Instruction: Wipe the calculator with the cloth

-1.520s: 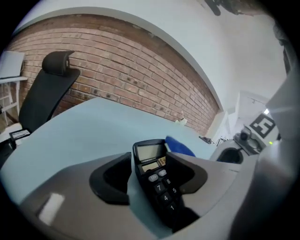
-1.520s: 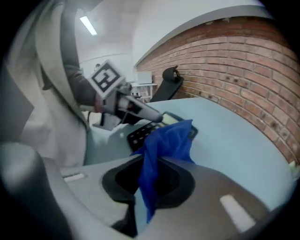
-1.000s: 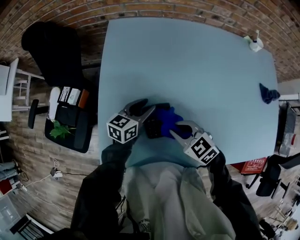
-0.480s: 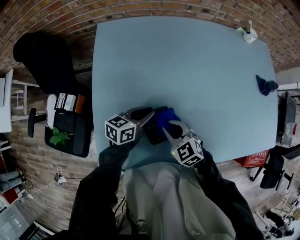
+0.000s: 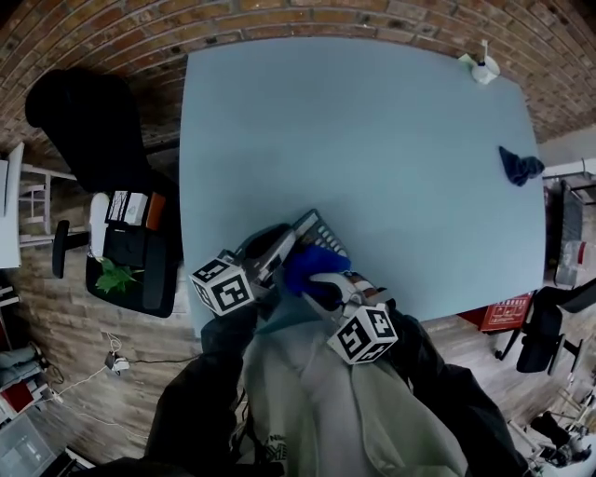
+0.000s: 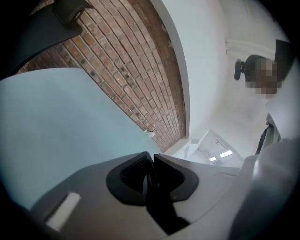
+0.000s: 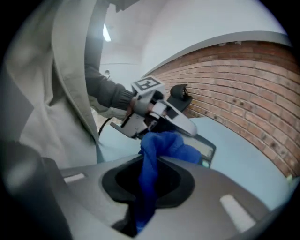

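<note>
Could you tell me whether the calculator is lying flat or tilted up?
Tilted up: the left tongs grip the calculator by one edge, slanting it over the table.

- Table (image 5: 372, 140): light blue top.
- Brick wall (image 5: 279, 17): along the table's 12 o'clock side.
- Small white bottle (image 5: 482, 70): table's 1 o'clock corner.
- Dark blue rag (image 5: 518, 166): crumpled, 3 o'clock edge.
- Black office chair (image 5: 88, 116): off the table, 10 o'clock.
- Green leaves (image 5: 115, 270): on a black case (image 5: 156, 279), 8 o'clock.

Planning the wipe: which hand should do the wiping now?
Right. The right tongs pinch the blue cloth beside the calculator; the left tongs have just been closing on it.
</note>
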